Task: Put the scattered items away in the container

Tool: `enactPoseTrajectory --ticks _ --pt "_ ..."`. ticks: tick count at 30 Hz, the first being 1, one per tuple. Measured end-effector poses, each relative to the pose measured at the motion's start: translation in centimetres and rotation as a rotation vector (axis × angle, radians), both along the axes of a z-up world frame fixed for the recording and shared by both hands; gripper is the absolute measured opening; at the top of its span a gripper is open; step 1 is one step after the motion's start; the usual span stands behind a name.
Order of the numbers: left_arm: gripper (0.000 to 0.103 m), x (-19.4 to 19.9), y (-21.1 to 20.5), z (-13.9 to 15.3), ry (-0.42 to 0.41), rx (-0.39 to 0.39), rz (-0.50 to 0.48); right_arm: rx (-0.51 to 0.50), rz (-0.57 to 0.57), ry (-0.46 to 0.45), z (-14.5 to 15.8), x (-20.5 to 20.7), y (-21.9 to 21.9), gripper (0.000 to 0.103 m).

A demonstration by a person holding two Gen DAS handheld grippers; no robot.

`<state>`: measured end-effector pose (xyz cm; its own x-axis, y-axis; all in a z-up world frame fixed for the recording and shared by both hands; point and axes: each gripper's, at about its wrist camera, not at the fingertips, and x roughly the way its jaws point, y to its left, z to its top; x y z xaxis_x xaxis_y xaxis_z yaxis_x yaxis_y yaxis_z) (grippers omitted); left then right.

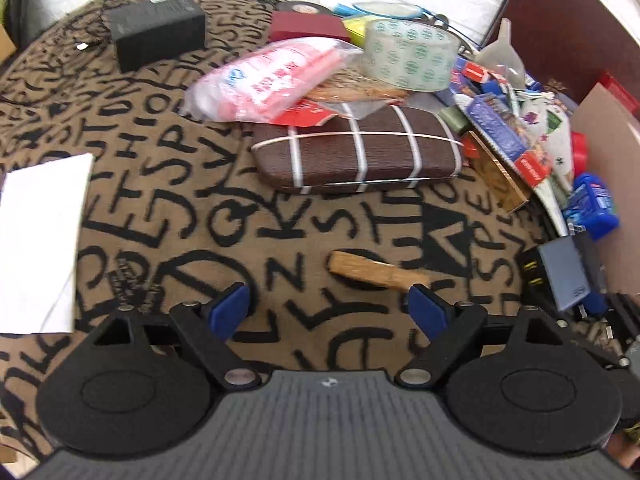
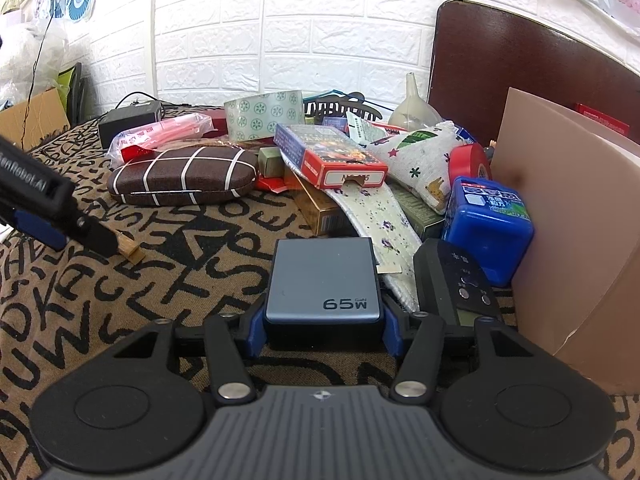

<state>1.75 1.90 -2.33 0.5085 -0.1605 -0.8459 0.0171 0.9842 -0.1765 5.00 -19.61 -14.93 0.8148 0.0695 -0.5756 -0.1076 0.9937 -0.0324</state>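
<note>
Your right gripper [image 2: 323, 334] is clamping the grey-blue charger block [image 2: 323, 284], the one marked 65W, with both blue pads pressed on its sides near its lower edge. The block is sitting low over the lettered brown cloth [image 2: 192, 248], at the near edge of the clutter pile.

Your left gripper [image 1: 326, 308] is standing released, jaws wide, nothing between the pads. Just beyond its right fingertip [image 1: 426, 308] a small wooden stick [image 1: 376, 272] is lying flat on the cloth; whether the tip is touching it I cannot tell. In the right wrist view the same stick [image 2: 130, 248] is showing just past the left gripper's black finger.

The scattered items are lying heaped on the cloth:
- brown glasses case with white grid lines [image 1: 356, 156], flat, at the front of the pile
- pink-and-white plastic packet [image 1: 272, 80], overlapping the case's far edge
- roll of clear tape with green print [image 1: 408, 54], behind the packet
- clear funnel [image 1: 506, 52], standing spout upward
- blue and red card box [image 2: 332, 154], tilted on top of the heap
- blue tub [image 2: 486, 224], leaning against a pinkish cardboard panel [image 2: 568, 208]
- black power adapter [image 1: 158, 28], apart at the far left

Which object is serving as the container I cannot tell from either view.
</note>
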Motion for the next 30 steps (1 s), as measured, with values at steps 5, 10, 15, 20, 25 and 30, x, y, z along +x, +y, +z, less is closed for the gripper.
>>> enactPoseTrajectory --ticks 5,10,15,20,25,30 --pt "0.089 -0.2 -0.7 0.2 -0.073 0.106 -0.025 -0.001 0.001 0.0 0.0 0.0 0.0 0.054" --pt "0.087 -1.6 -1.4 0.5 -0.243 0.142 -0.224 -0.002 0.009 -0.003 0.0 0.0 0.1 0.054" --pt "0.087 -2.4 -2.5 0.1 -0.372 0.171 -0.513 -0.003 0.015 -0.003 0.0 0.0 0.0 0.055" --pt "0.074 -0.5 -2.6 -1.0 -0.346 0.164 -0.658 -0.003 0.015 -0.003 0.0 0.0 0.0 0.055" --pt "0.025 -0.8 -2.9 -1.4 -0.278 0.153 -0.708 -0.003 0.014 -0.003 0.0 0.0 0.1 0.055" --pt "0.015 -2.7 -3.0 -1.5 -0.228 0.118 -0.639 -0.011 0.015 -0.009 0.0 -0.1 0.1 0.054"
